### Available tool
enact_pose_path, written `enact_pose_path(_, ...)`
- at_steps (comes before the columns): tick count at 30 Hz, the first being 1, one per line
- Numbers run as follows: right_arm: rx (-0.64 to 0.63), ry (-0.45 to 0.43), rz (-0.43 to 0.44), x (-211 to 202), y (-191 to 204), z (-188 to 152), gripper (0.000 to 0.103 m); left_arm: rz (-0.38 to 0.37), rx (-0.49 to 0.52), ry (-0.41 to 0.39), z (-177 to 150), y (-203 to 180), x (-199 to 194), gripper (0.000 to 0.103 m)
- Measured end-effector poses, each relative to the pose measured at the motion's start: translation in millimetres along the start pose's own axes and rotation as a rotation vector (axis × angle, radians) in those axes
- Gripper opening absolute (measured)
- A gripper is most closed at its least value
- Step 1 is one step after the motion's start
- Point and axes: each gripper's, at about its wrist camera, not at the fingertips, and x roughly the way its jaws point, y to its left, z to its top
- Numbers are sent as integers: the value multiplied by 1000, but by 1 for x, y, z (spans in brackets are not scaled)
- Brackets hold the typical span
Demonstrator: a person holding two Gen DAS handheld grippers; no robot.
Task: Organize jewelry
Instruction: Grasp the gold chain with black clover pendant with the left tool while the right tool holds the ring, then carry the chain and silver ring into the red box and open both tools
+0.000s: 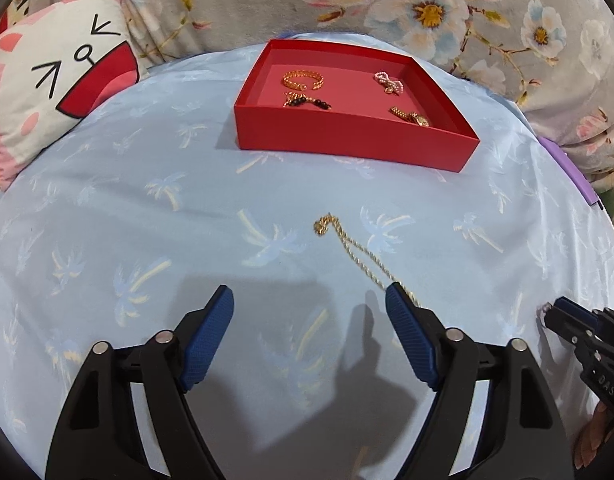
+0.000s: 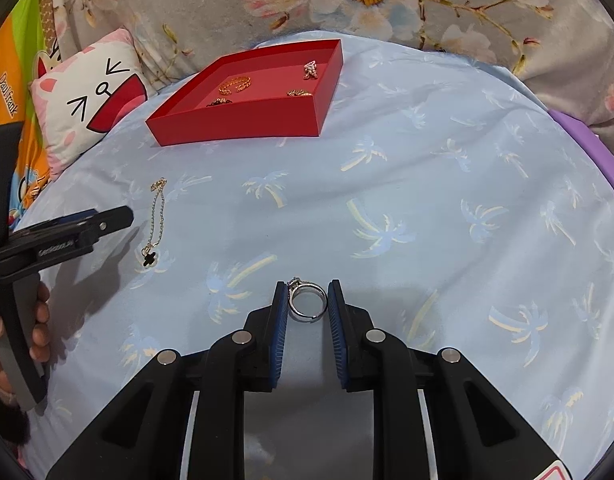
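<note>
Right now the right tool (image 2: 308, 300) sits low over the blue palm-print sheet (image 2: 427, 184), and a silver ring (image 2: 307, 298) stands on edge between its blue pads (image 2: 281, 320). The ring's stone setting touches the left-hand pad, while a thin gap shows at the other pad, so the tool is closing around the ring but is not clenched on it; whether the ring rests on the sheet I cannot tell.

Beside it, the left tool (image 1: 309, 304) is released, its jaws spread wide above the sheet. A gold chain necklace (image 1: 355, 252) lies stretched on the sheet in front of it, one end bunched up farther out, the near end running behind the tip of that tool's right-hand finger (image 1: 403, 320). From the right wrist view the same necklace ends in a black clover pendant (image 2: 149, 259), which lies just beside the left tool's fingers.

Farther back on the sheet sits a shallow red box (image 1: 347, 140). Inside it lie a gold bangle (image 1: 303, 79), a pink bead piece (image 1: 389, 82), a black and gold bead piece (image 1: 307, 102) and a gold watch (image 1: 411, 116), all apart from one another. A cartoon-face pillow (image 1: 63, 80) lies to the left of the box, and a flowered blanket (image 1: 387, 4) is heaped up behind it.
</note>
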Motion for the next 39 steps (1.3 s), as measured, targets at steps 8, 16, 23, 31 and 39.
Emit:
enact_pose_path(8, 13, 5, 14, 1, -4, 1, 19, 19, 11, 24, 25, -5, 30, 61)
enact_pose_path(16, 23, 20, 20, 5, -6, 1, 19, 41, 63, 24, 36, -16, 41, 26)
enact_pose_path(23, 25, 19, 22, 5, -6, 1, 19, -3, 52, 22, 36, -13, 39, 5)
enact_pose_path(31, 36, -8, 40, -2, -7, 5, 19, -100, 46, -26, 45, -14, -5, 3)
enact_pose_path(39, 9, -71, 54, -26, 4, 19, 19, -161, 77, -156, 76, -14, -75, 3)
